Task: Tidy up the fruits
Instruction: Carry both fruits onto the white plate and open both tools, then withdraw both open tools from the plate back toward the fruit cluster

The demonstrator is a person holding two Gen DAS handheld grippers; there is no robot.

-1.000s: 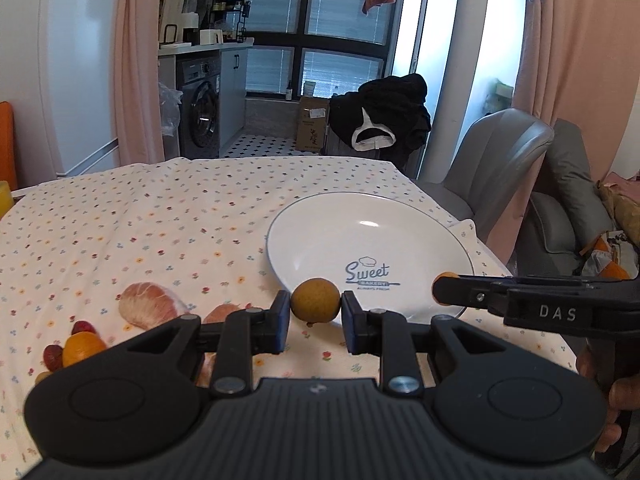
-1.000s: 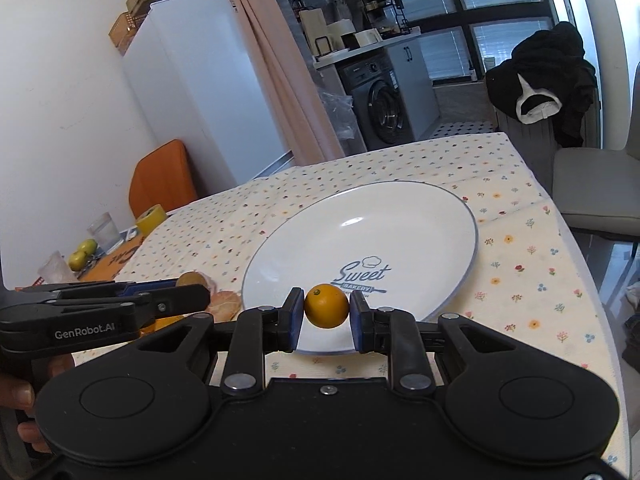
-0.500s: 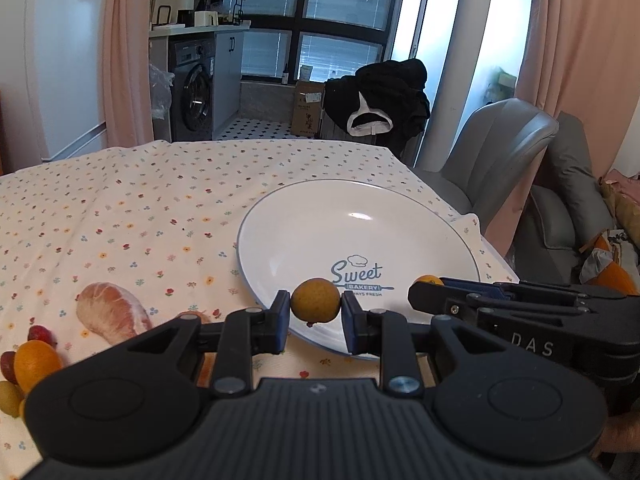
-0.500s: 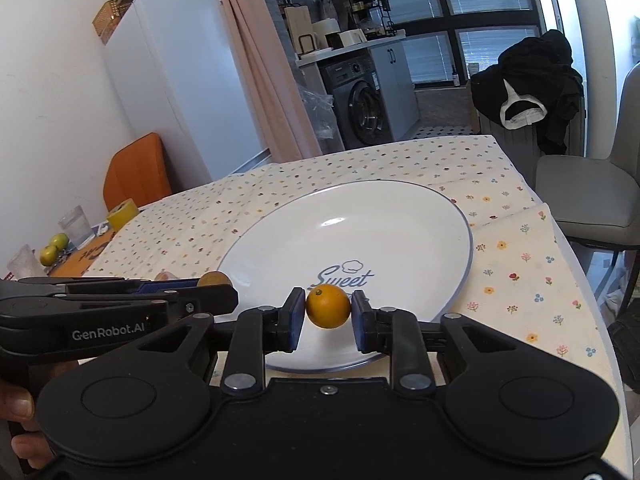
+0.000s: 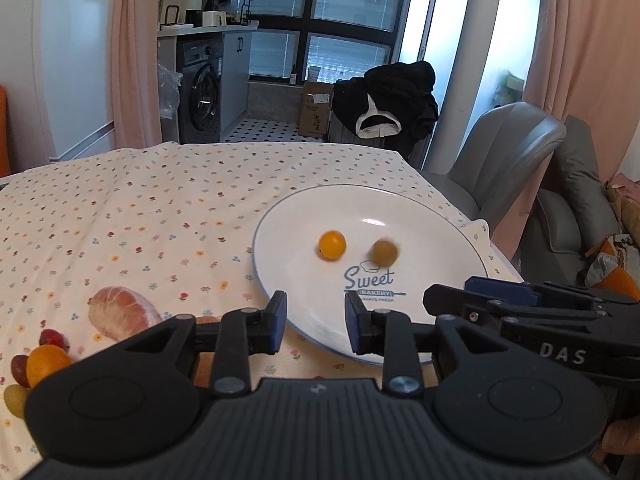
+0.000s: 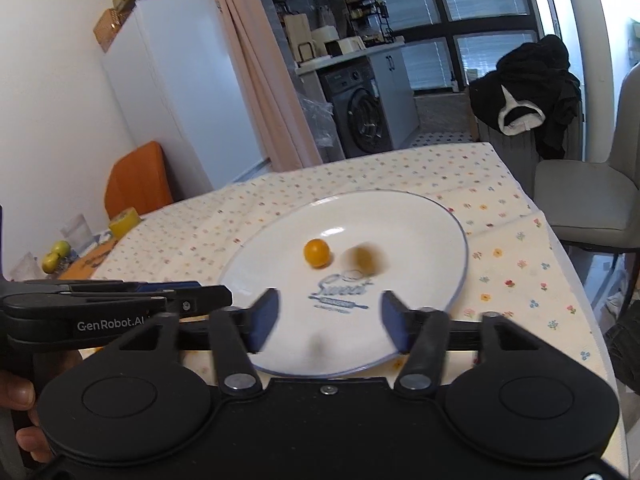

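Home (washer (image 5: 203,96), fridge (image 6: 176,92)).

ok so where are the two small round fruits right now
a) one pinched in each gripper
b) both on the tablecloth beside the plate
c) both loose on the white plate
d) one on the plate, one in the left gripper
c: the orange fruit and the brownish fruit both lie on the white plate, and the left gripper and right gripper are open with nothing between their fingers.

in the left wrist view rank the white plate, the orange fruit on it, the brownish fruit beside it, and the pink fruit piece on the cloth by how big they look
1. white plate
2. pink fruit piece, though it lies nearer the camera
3. orange fruit and brownish fruit: alike; the brownish one is blurred
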